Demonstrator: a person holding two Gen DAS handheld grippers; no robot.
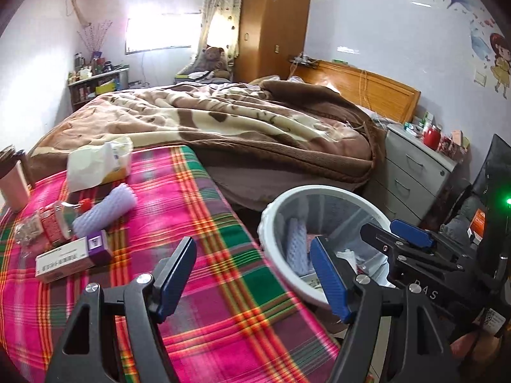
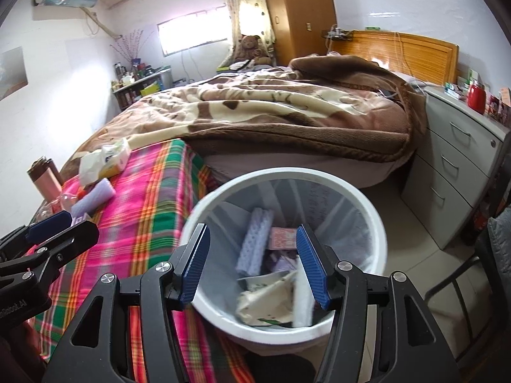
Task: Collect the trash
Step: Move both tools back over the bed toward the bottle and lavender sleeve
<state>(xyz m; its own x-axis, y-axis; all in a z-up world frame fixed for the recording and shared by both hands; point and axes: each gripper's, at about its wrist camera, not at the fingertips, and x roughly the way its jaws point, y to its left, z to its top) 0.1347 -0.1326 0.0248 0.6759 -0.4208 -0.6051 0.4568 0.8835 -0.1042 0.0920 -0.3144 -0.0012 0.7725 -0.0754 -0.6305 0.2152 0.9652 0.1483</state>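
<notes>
A white trash bin (image 2: 361, 198) with a clear liner stands beside the plaid-covered table (image 1: 204, 255); it also shows in the left wrist view (image 1: 271, 242). It holds lilac foam netting (image 2: 255, 239), a pink packet and crumpled paper (image 2: 265, 300). My right gripper (image 2: 252, 265) is open and empty right above the bin. My left gripper (image 1: 252, 274) is open and empty over the table's right edge. On the table lie a lilac foam net (image 1: 105, 210), a purple-and-white box (image 1: 73, 255), a plastic bottle (image 1: 60, 217) and a white bag (image 1: 95, 162).
A pink tumbler (image 1: 12, 185) stands at the table's far left. A bed with a brown blanket (image 1: 239, 118) lies behind. A grey drawer unit (image 1: 412, 172) stands right of the bed, a dark chair (image 2: 479, 255) near the bin.
</notes>
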